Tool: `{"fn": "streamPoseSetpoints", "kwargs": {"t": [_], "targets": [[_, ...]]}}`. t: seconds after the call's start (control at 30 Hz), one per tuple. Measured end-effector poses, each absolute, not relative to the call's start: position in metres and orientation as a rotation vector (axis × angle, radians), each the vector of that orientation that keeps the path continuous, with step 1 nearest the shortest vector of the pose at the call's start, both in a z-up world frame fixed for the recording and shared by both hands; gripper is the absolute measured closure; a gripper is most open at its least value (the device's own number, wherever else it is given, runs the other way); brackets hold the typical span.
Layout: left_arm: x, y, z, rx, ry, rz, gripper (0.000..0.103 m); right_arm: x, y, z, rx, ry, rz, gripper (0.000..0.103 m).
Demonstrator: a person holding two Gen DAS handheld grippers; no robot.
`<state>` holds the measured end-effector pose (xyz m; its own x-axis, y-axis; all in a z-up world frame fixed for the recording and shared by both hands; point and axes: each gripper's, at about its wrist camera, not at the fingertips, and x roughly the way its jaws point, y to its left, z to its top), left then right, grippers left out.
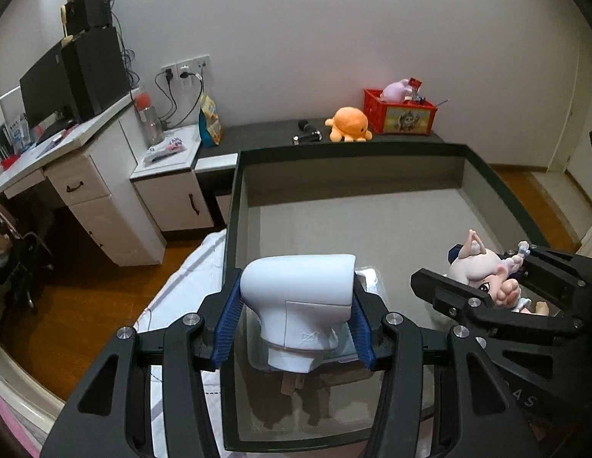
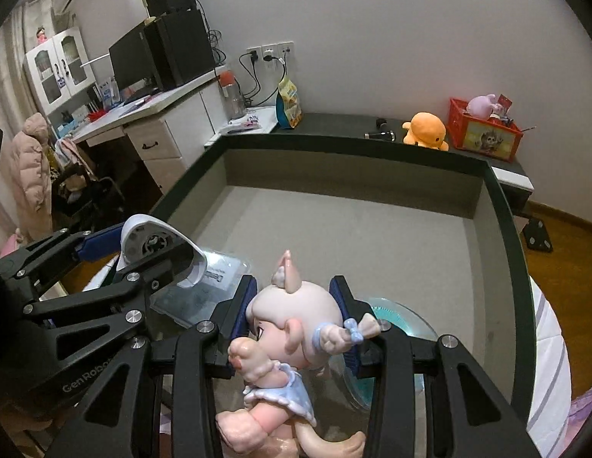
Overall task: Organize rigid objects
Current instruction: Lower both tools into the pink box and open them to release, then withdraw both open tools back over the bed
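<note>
My left gripper point(image 1: 296, 320) is shut on a white hair-dryer-like device point(image 1: 296, 286), its blue pads pressing on both sides. It hangs over the near left corner of a large grey box with a dark rim point(image 1: 349, 150). My right gripper point(image 2: 295, 313) is shut on the head of a doll figurine point(image 2: 292, 320) with pink ears and a blue dress, over the box's near right part. In the left wrist view the right gripper point(image 1: 502, 286) and the doll point(image 1: 475, 267) show at the right. In the right wrist view the left gripper point(image 2: 143, 252) and the device point(image 2: 151, 236) show at the left.
A clear plastic package point(image 2: 219, 271) and a round teal disc point(image 2: 403, 324) lie on the box floor below the grippers. On the ledge behind the box sit an orange plush point(image 1: 349, 124), a red crate point(image 1: 401, 114) and small black items point(image 1: 307, 131). A desk point(image 1: 67, 145) stands at the left.
</note>
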<state>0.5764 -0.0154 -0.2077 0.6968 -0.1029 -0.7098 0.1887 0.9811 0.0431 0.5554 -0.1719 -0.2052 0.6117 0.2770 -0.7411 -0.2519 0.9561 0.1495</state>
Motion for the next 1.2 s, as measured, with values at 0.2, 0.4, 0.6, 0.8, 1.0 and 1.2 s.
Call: {"fn": "streamPoseSetpoints", "kwargs": {"t": [0.2, 0.4, 0.6, 0.8, 1.0, 1.2], "targets": [[0.579, -0.017, -0.207, 0.106, 0.804, -0.162, 0.040, 0.554, -0.181, -0.205, 0.051, 0.870, 0.291, 0.057], [0.563, -0.009, -0.195, 0.055, 0.769, -0.171, 0.018, 0.539, -0.193, -0.188, 0.029, 0.801, 0.218, 0.028], [0.521, -0.002, -0.156, 0.028, 0.654, -0.213, 0.008, 0.500, -0.205, -0.152, 0.037, 0.698, 0.197, 0.023], [0.425, 0.001, -0.110, 0.068, 0.426, -0.163, 0.000, 0.426, -0.207, -0.110, 0.022, 0.551, 0.199, 0.019], [0.324, 0.004, -0.093, 0.062, 0.290, -0.125, 0.000, 0.333, -0.204, -0.089, -0.031, 0.396, 0.146, 0.000], [0.254, 0.005, -0.097, 0.072, 0.262, -0.119, 0.000, 0.255, -0.201, -0.081, -0.021, 0.298, 0.108, 0.000]]}}
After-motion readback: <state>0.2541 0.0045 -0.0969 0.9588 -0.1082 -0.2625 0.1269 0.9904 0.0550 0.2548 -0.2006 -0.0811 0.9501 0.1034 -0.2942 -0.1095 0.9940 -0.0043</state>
